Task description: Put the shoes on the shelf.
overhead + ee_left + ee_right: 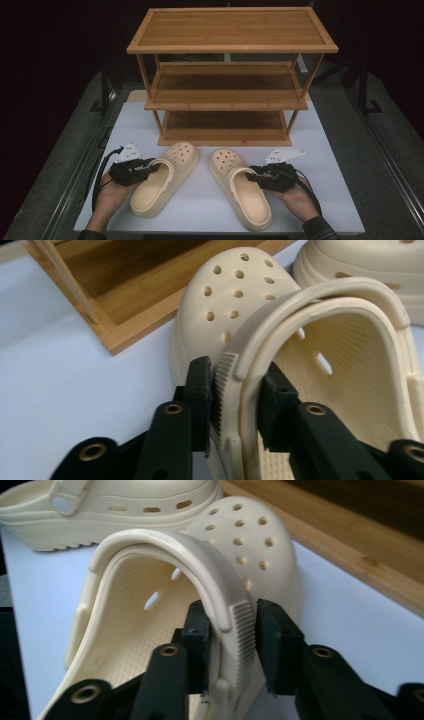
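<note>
A person at a white table (320, 200) holds a pair of cream clogs, one in each hand-held gripper. The left gripper (152, 167) has its jaws clamped on the outer side wall and folded-forward strap of the left clog (162, 182), one jaw outside and one inside the opening, as the left gripper view shows (235, 405). The right gripper (251, 176) pinches the right clog (242, 192) the same way at its outer rim, its jaws pressed on wall and strap (232, 647). Both clogs lie sole-down on the table, toes pointing toward a three-tier bamboo rack (230, 47) standing just beyond them, heels splayed toward the table's near edge. The clogs lie near each other without touching. A hand (107, 195) cradles each gripper from below.
</note>
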The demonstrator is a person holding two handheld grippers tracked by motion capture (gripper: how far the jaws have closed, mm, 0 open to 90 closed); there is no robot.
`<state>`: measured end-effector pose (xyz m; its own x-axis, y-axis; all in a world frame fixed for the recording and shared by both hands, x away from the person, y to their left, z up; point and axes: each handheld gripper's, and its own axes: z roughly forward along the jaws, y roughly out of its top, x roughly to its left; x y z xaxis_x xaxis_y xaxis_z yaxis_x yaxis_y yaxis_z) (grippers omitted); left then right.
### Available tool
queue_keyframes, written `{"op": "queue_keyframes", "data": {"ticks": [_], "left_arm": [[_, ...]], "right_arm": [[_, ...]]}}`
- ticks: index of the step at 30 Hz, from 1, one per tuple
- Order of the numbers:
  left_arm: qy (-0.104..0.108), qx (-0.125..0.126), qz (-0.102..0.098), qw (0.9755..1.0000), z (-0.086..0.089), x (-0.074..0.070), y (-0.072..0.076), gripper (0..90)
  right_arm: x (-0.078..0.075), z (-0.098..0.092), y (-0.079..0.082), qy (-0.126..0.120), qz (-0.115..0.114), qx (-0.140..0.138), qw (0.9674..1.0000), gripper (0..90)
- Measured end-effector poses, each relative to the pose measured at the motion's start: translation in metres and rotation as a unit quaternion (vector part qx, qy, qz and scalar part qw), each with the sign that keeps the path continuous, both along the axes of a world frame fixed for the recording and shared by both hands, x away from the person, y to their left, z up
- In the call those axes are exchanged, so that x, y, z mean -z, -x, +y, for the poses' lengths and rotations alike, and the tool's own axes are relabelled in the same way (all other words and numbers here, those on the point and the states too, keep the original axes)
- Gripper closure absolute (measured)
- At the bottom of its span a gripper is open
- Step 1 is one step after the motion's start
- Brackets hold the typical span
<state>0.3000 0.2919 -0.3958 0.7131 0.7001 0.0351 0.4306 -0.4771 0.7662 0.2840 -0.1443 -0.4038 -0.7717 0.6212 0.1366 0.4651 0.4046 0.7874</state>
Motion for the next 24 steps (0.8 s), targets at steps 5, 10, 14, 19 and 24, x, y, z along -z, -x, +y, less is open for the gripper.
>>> {"op": "queue_keyframes", "data": {"ticks": [5, 10, 14, 19, 24], "left_arm": [[-0.008, -0.005, 0.0, 1.0, -0.002, -0.002, 0.001, 74.7], [-0.006, -0.011, -0.001, 0.9999, -0.004, -0.005, 0.003, 75.5], [-0.001, -0.014, 0.0, 0.9999, -0.008, -0.009, 0.005, 75.6], [0.009, -0.013, -0.002, 0.9999, -0.014, -0.014, 0.003, 75.6], [0.02, -0.012, -0.004, 0.9997, -0.021, -0.02, -0.004, 75.6]], "right_arm": [[-0.003, -0.004, 0.002, 0.011, -0.025, 0.014, 0.9995, 74.9], [-0.007, -0.011, 0.0, 0.006, -0.029, 0.026, 0.9992, 76.3], [-0.013, -0.018, 0.0, 0.004, -0.039, 0.035, 0.9986, 76.3], [-0.019, -0.029, -0.006, -0.005, -0.047, 0.049, 0.9977, 76.2], [-0.025, -0.036, -0.017, -0.006, -0.054, 0.061, 0.9967, 76.2]]}}
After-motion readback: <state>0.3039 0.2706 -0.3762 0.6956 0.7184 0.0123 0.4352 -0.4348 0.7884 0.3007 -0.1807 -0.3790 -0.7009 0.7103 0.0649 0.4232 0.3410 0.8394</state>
